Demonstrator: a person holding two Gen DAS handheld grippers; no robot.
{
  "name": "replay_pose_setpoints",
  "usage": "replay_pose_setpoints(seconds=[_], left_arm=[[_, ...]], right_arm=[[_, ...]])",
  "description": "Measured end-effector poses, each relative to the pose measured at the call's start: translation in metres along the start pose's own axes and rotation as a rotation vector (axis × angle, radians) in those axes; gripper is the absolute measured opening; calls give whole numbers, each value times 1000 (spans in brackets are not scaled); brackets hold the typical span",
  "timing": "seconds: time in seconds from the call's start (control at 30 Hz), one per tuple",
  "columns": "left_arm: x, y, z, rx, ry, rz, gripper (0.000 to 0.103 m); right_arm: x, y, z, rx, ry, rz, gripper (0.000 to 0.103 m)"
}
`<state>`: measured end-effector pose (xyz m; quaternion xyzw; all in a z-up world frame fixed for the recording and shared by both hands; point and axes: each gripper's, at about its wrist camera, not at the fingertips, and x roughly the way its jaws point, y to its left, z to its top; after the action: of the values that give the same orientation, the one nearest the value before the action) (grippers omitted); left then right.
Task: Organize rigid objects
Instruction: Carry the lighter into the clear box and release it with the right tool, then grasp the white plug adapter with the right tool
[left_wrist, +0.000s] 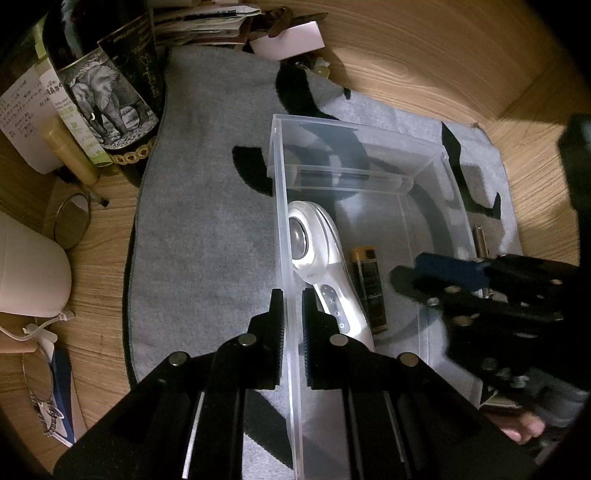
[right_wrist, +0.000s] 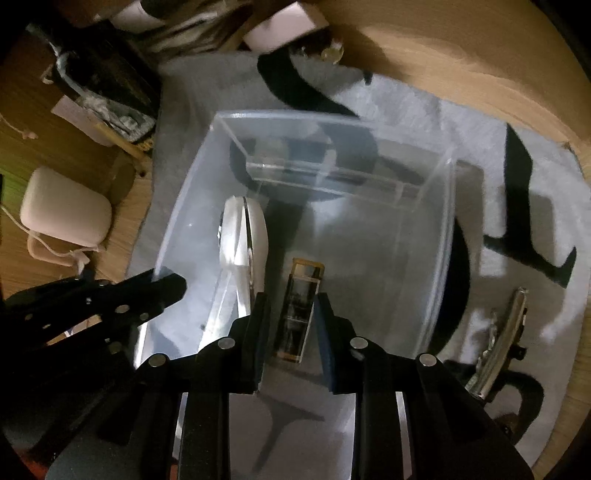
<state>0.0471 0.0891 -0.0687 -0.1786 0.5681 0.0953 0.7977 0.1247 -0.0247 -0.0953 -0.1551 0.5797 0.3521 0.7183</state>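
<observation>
- The bottle (left_wrist: 99, 92) has its top cut off by the picture edge.
- The right gripper (left_wrist: 436, 275) is a dark blur.
- The metal clip (left_wrist: 481, 240) hides behind the box (left_wrist: 282, 206) wall.

Dark bottle (left_wrist: 110, 88), elephant label, script unreadable

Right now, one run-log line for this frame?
left gripper: shut on clear bin wall | right gripper: around dark rectangular bottle in bin, contact unclear | white handheld device: in bin

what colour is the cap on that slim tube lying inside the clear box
Gold, above a dark body on the slim tube in the clear box; clearest in the left wrist view.
</observation>
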Motion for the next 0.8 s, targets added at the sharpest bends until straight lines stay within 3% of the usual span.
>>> replay_pose_setpoints(seconds=[0.33,0.5,0.8], left_arm=[[0,-1,1,7,3,7,7],[1,-2,1,19,4,17,7],[2,-4,2,13,8,32,7]], right_arm=[[-59,-34,-12,125,-124,-5,32],[-88,-60,-31,212,-178,-48,47],[-115,-119,-79,404,-192,-111,47]])
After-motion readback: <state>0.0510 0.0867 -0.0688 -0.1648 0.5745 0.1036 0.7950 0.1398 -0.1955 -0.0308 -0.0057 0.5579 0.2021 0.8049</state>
